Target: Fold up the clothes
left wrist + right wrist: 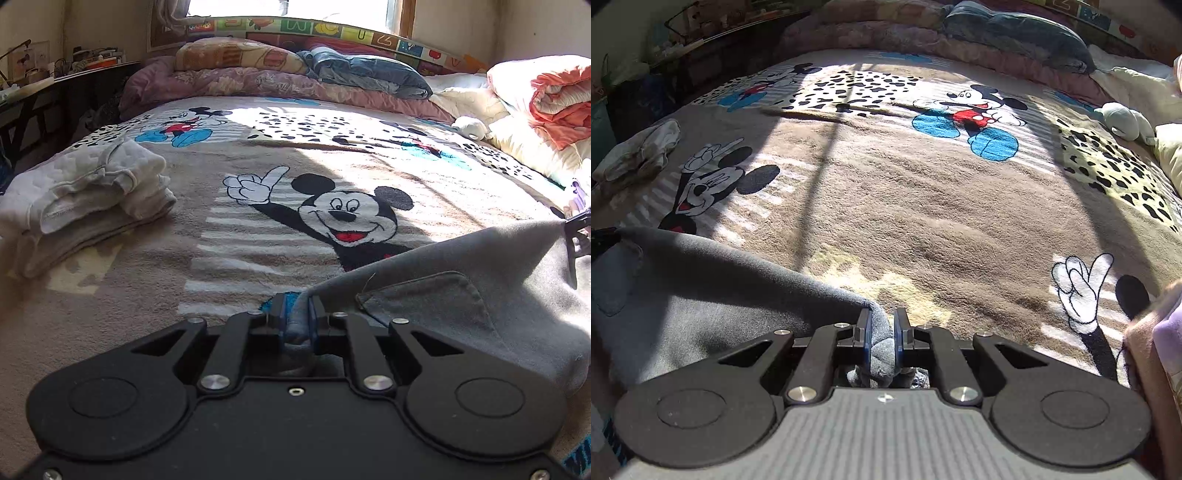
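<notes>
A grey garment (461,295) with a sewn patch pocket is stretched low over the bed between my two grippers. My left gripper (297,308) is shut on one corner of it, cloth bunched between the blue pads. In the right wrist view the same grey garment (701,288) runs off to the left, and my right gripper (882,332) is shut on its other corner. The right gripper's tip (576,221) shows at the far right edge of the left wrist view.
The bed carries a beige cartoon-mouse blanket (258,236). A stack of folded white clothes (88,195) lies at the left. Rolled quilts and pillows (258,74) line the headboard; more bedding (546,99) is piled at the right. A small plush toy (1126,120) lies nearby.
</notes>
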A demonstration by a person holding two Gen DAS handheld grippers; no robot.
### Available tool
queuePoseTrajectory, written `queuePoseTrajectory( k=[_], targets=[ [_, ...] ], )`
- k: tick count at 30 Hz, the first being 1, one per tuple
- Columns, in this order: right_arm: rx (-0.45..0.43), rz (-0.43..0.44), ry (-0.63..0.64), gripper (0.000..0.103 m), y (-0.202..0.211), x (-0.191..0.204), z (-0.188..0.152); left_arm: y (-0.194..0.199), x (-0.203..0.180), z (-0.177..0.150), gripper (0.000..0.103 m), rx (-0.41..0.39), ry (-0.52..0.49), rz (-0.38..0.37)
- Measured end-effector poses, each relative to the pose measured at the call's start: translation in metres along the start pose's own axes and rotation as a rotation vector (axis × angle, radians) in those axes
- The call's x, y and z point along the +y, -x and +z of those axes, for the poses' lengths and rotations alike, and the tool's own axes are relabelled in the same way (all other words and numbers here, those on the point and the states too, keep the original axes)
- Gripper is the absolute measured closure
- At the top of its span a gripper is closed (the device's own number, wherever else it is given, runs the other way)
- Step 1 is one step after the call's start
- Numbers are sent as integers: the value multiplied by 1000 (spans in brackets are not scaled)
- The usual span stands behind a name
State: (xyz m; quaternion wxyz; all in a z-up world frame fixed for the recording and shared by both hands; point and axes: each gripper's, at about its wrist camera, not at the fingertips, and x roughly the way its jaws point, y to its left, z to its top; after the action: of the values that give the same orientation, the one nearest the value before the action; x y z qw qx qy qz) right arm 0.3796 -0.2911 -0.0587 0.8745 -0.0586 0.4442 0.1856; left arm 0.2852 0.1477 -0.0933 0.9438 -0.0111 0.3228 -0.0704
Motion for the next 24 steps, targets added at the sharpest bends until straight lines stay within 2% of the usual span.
queuePoseTrajectory(
  k=[3,5,7,13,15,18,19,20,22,24],
  targets=[
    [22,-34,2,90,-8,-1,-2,-4,-2,-1,83,9,-8,7],
    [29,-70,-2,80,-14,-2,-4,-4,-5,-2,74,7,-29,33],
    [16,-103,-20,67,-15,-6,-6,-1,-5,-2,56,-13,-46,64],
    [-47,-177,-70,48,1,-10,-9,23,5,-2,52,-85,-51,77],
    [-78,-207,-105,47,11,-13,-10,34,7,-1,52,-123,-42,57],
    [-142,-207,-127,50,29,-13,-15,49,8,0,52,-170,-47,1],
    [-166,-196,-96,59,34,-7,-18,52,7,0,52,-175,-56,-10],
    [-185,-184,-57,63,39,1,-20,54,6,0,54,-180,-66,-20],
    [-204,-141,33,65,40,22,-28,54,2,0,66,-168,-82,-54],
    [-207,-91,91,66,32,40,-36,50,-3,-2,67,-148,-100,-81]
  ],
)
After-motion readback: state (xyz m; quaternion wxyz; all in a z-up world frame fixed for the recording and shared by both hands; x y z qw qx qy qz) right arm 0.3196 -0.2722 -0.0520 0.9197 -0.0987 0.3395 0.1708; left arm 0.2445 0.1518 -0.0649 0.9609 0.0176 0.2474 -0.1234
